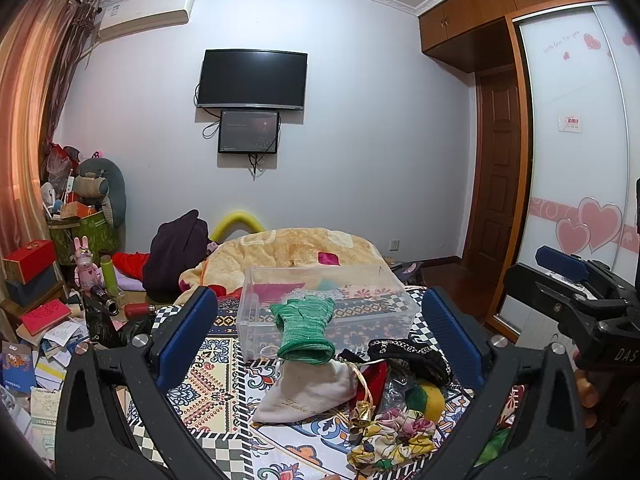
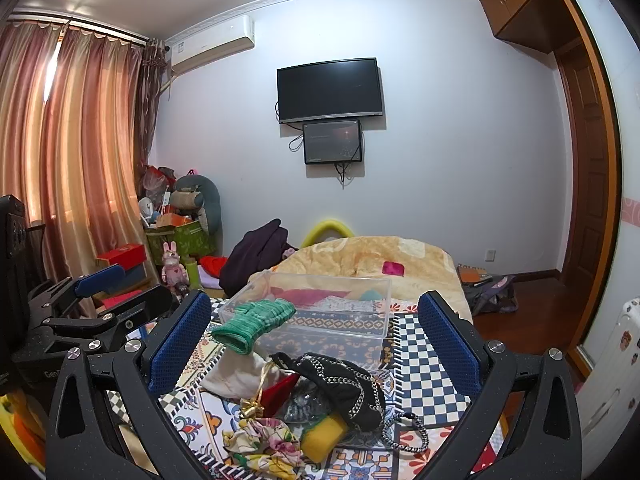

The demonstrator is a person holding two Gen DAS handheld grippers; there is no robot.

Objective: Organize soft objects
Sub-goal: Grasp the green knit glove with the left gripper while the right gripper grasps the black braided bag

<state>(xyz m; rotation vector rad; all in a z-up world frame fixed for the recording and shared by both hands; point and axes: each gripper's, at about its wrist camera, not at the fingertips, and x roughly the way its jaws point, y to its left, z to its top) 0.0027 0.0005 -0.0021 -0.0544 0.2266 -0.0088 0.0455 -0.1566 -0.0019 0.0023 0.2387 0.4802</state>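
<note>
a clear plastic box (image 1: pixel 328 300) sits on the patterned bedspread (image 1: pixel 212 364), rectangular, thin-walled and see-through; the spread's print shows through its floor, and whether anything lies in it cannot be told. a green knitted glove (image 1: pixel 306 328) hangs over the box's near left wall, ribbed cuff toward the camera, fingers tipped inside. just below the cuff lies a cream cloth pouch (image 1: pixel 310 392), soft and creased, with script lettering. to its right, in a loose heap, sit a small gold bell (image 1: pixel 365 412), a floral fabric scrunchie (image 1: pixel 394 438), a yellow and green sponge (image 1: pixel 430 398) and a black pouch with chain trim (image 2: pixel 340 384), its braided cord looped on the spread. beyond the box a fluffy yellow blanket (image 1: pixel 296 250) mounds up. the left gripper (image 1: pixel 318 332) is spread wide and holds nothing, its ribbed blue pads (image 1: pixel 188 336) flanking the glove. the right gripper (image 2: pixel 314 340) is likewise released and empty.
</note>
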